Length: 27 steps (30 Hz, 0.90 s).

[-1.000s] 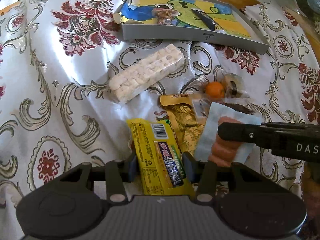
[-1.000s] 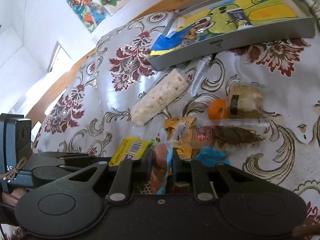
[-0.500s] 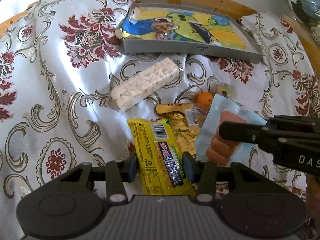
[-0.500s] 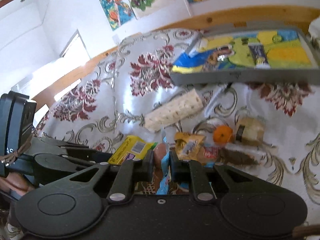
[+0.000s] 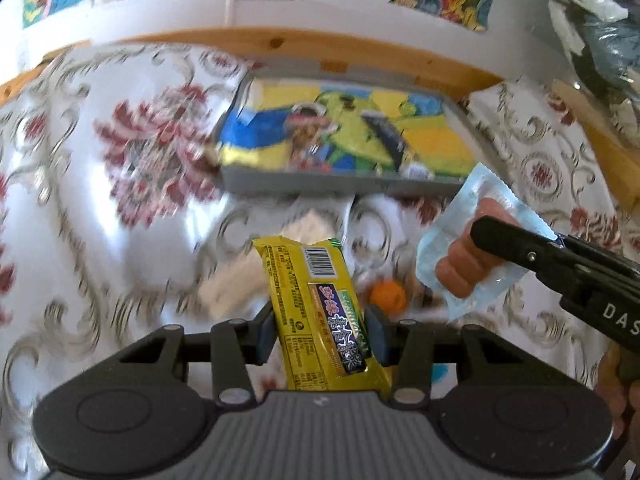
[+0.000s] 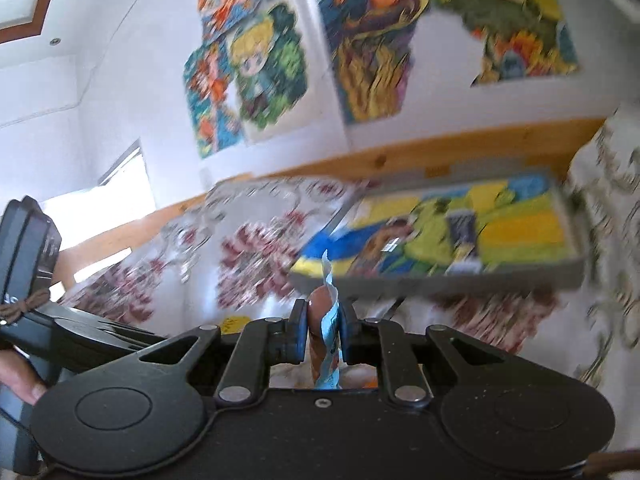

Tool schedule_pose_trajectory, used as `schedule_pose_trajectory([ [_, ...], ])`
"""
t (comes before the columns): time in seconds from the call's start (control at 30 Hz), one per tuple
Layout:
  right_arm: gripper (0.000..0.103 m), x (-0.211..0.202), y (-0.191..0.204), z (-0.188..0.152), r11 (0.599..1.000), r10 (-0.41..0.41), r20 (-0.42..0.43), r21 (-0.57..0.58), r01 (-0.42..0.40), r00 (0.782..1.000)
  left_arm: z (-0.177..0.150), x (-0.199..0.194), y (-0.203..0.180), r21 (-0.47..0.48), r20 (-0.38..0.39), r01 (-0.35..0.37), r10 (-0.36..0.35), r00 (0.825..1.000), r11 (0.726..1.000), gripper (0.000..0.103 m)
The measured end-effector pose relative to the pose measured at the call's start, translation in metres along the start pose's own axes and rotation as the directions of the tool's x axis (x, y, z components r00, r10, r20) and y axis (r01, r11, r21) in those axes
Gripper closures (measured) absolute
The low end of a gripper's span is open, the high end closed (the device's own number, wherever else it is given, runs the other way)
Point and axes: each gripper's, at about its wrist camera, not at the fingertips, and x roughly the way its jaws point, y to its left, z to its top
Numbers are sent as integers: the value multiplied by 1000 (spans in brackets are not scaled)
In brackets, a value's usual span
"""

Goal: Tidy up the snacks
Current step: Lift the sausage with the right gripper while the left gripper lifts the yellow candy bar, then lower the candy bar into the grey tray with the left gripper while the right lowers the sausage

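Both grippers rose: 1 yellow packet (image 5: pixel 320 304), 1 sausage pack (image 5: pixel 468 264) clamped.

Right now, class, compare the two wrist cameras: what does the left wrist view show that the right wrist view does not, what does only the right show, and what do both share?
Only the left wrist view shows the yellow snack bar clamped in the left gripper, plus the small orange fruit and the pale cracker pack on the cloth.

Only the right wrist view shows a bright window and the ceiling.

Both show the grey tray with its colourful picture, the floral tablecloth, wall posters, and the blue sausage packet held by the right gripper.
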Motion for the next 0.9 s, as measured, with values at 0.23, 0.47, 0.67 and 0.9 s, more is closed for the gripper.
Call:
schedule_pose_trajectory([
  [0.23, 87, 9, -32, 24, 988, -126, 150, -75, 138, 981, 51, 34, -14, 8, 79, 44, -45, 996, 999, 53],
  [0.47, 87, 35, -84, 38, 962, -252, 229, -47, 269, 940, 118, 74, -39, 62, 162, 65, -74, 984, 996, 53],
  [0.67, 86, 61, -104, 41, 942, -299, 287, -61, 329, 910, 143, 125, -54, 61, 178, 61, -71, 981, 996, 53],
  [0.9, 86, 87, -109, 24, 907, -358, 247, -136, 398, 900, 138, 160, -56, 50, 158, 52, -59, 986, 997, 53],
])
